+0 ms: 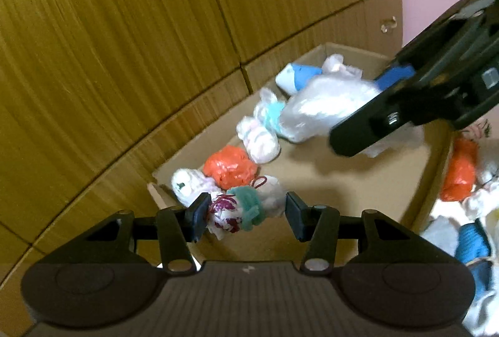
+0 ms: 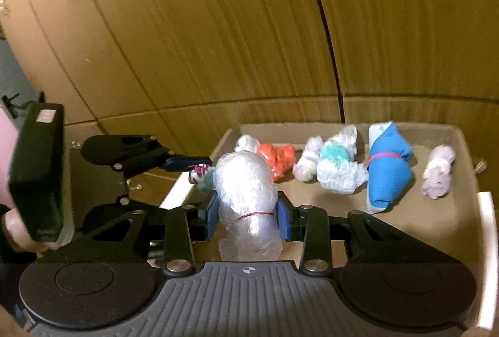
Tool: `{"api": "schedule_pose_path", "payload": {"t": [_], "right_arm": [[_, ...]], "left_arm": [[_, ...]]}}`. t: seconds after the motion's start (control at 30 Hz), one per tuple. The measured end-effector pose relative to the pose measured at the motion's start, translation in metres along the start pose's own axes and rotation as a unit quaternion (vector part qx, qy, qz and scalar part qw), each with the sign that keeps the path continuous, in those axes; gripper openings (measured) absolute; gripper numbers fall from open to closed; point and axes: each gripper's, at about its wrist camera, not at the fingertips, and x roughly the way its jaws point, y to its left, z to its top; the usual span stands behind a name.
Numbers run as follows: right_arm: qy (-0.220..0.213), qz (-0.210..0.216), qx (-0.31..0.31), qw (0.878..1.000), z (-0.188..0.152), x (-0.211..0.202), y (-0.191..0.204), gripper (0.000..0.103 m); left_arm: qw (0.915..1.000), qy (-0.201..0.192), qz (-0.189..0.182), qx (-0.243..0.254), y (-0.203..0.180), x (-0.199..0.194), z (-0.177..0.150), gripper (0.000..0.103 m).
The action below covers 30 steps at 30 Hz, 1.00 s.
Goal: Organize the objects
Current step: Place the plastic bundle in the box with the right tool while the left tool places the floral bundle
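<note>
Left tongs [image 1: 244, 217] are clamped on a small purple-white-and-teal plastic bundle [image 1: 240, 210] over the shallow cardboard box's [image 2: 405, 218] left edge. Right tongs [image 2: 246, 217] pinch a clear crumpled plastic-bag bundle [image 2: 244, 190] at its red-banded waist, above the box. Both look light, soft and slippery; mid-body grips suit.

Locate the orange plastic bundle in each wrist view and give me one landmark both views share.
Left wrist view: the orange bundle lies left of centre in the cardboard box, just beyond the left gripper.
Right wrist view: it sits near the box's far wall, just right of the clear plastic bundle held in the right gripper.
Shared landmark: the blue cloth bundle.
</note>
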Motion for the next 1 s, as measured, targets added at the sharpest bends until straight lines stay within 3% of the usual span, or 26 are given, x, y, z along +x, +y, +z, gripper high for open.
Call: {"api": "schedule_pose_path", "payload": {"t": [0.2,0.47,0.53,0.6,0.67,0.83,1.0], "right_arm": [[0.042,0.000,0.018,0.999,0.002,0.050,-0.013,0.044],[0.066,-0.014,0.017,0.998,0.002,0.088,-0.014,0.044],[0.070,-0.016,0.017,0.997,0.003,0.095,-0.014,0.044],[0.071,-0.017,0.016,0.997,0.005,0.100,-0.015,0.044],[0.072,-0.018,0.018,0.997,0.006,0.102,-0.017,0.044],[0.076,-0.023,0.023,0.997,0.007,0.112,-0.017,0.044],[0.078,-0.027,0.020,0.996,0.009,0.117,-0.011,0.045]], "left_arm": [[0.9996,0.024,-0.013,-0.008,0.013,0.025,-0.006,0.048],[0.9991,0.038,-0.003,0.018,0.011,0.033,-0.003,0.053],[0.9990,0.035,0.007,0.026,0.009,0.030,-0.002,0.062],[0.9990,0.027,0.015,0.034,0.008,0.024,-0.002,0.082],[0.9989,0.022,0.019,0.036,0.009,0.018,-0.003,0.083],[0.9999,0.010,0.005,0.001,0.018,-0.001,-0.002,0.083],[0.9983,-0.007,0.004,-0.057,0.026,-0.022,-0.009,0.092]]}}
